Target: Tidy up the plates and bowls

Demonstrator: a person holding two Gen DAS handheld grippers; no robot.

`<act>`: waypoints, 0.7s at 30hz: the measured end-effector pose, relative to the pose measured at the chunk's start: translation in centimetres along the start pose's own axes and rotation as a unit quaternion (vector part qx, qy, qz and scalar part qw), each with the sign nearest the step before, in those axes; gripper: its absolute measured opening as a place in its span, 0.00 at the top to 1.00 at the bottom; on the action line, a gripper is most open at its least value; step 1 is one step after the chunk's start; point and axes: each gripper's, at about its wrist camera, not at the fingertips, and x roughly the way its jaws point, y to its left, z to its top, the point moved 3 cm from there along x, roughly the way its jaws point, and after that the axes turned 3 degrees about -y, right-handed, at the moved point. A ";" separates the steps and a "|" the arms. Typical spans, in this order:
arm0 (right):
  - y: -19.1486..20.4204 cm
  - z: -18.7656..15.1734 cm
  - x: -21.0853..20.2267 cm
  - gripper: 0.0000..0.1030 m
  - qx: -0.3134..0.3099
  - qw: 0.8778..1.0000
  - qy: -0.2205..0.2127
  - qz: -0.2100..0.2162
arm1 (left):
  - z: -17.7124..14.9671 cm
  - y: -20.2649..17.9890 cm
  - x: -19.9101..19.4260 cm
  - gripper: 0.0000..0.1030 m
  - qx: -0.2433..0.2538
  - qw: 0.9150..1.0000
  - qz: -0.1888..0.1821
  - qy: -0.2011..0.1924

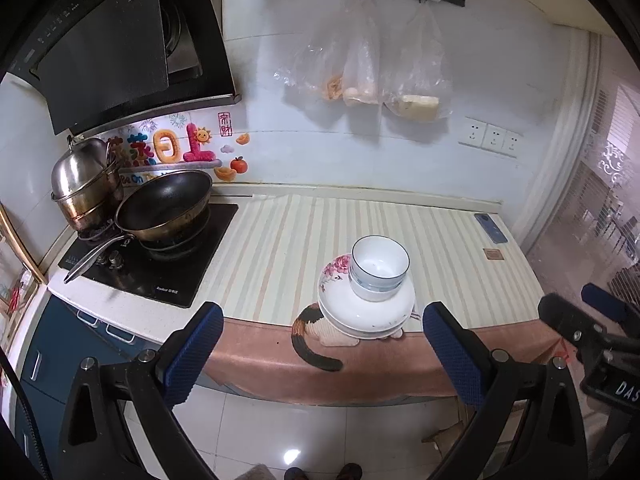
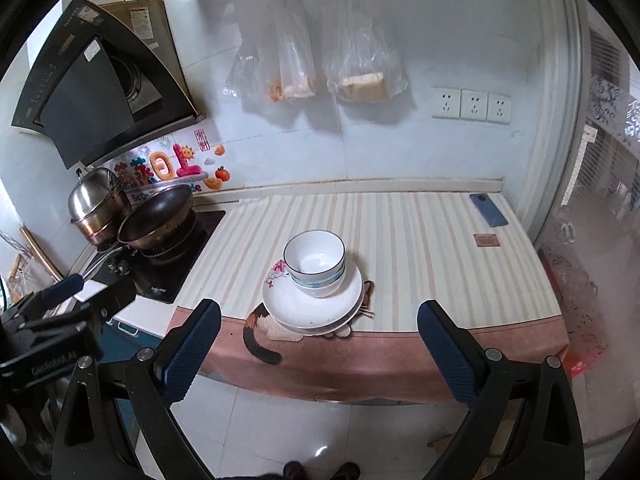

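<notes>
**Dishes stacked at counter front; both grippers clear and spread wide**

The stacked bowls [image 1: 380, 268] — white, blue-banded, nested one in another — sit on the stacked plates [image 1: 366, 312], which rest on the striped counter mat [image 1: 440, 240] near its front edge, partly covering a cat picture printed on the mat's brown border. The upper plate carries a pink flower pattern on its rim at the left. The bowls stand toward the rear of the plates, upright, the top bowl's interior showing only small dark specks.

The left gripper [image 1: 324, 352] is held out in front of the counter, over the floor, its blue-padded fingers set far apart with nothing between them. The right gripper [image 2: 320, 350] is in like position, also spread wide and holding nothing. Neither touches the stack.

Elsewhere: a black wok [image 1: 166, 208] and a steel steamer pot [image 1: 84, 184] on the hob at left, a blue phone [image 2: 488, 210] at the mat's far right corner, and plastic bags [image 2: 316, 60] hanging from a wall rail — contents indistinct.
</notes>
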 end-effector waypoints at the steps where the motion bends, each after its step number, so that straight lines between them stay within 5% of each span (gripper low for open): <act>1: 0.2 -0.1 -0.5 0.02 0.001 1.000 -0.004 -0.004 | -0.2 0.1 -0.3 0.01 0.001 1.000 0.000 -0.002; 21: 3.5 -2.3 -3.9 0.02 0.015 0.999 -0.011 -0.026 | -1.7 2.4 -3.7 0.00 0.014 1.000 0.010 -0.020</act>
